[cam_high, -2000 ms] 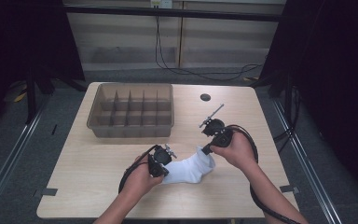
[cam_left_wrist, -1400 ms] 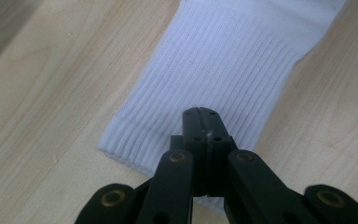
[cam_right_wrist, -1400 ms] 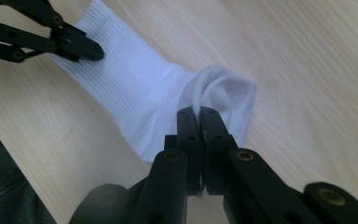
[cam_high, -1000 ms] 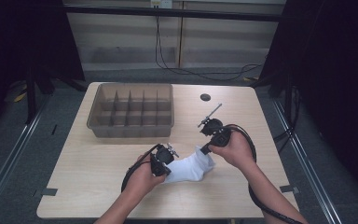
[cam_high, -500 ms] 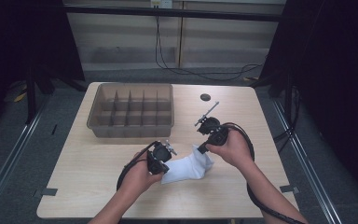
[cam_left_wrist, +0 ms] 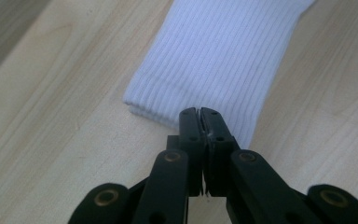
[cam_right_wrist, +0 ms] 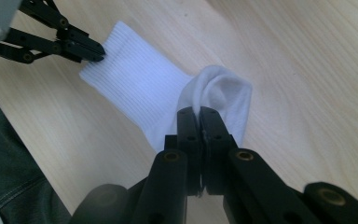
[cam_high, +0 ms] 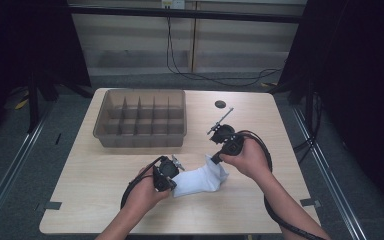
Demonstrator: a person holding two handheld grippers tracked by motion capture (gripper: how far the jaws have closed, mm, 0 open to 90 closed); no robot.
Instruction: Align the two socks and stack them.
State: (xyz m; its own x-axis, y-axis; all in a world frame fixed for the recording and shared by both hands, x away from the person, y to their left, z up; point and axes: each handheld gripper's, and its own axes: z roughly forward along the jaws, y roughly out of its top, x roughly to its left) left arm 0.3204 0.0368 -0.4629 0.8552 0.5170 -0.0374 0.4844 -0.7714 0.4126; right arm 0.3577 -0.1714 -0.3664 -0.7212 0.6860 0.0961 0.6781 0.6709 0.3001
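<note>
A white ribbed sock (cam_high: 200, 180) lies on the wooden table (cam_high: 105, 200), near its front edge. My left gripper (cam_high: 176, 178) is at the sock's left end. In the left gripper view the sock (cam_left_wrist: 223, 56) stretches away flat, and the left gripper (cam_left_wrist: 199, 113) is shut, its tips pinching the cuff's near edge. My right gripper (cam_high: 215, 160) holds the other end. The right gripper view has the right gripper (cam_right_wrist: 196, 112) shut on a bunched, slightly raised fold of the sock (cam_right_wrist: 140, 84). Farther off in that view, the left gripper (cam_right_wrist: 99, 50) meets the cuff corner.
A brown bin (cam_high: 140, 137) divided into several compartments stands at the table's back left. A small black round thing (cam_high: 220, 104) lies near the back edge. Black cables (cam_high: 275, 215) trail from both grippers towards the front edge. The person's trouser leg (cam_right_wrist: 9, 186) is below the table edge.
</note>
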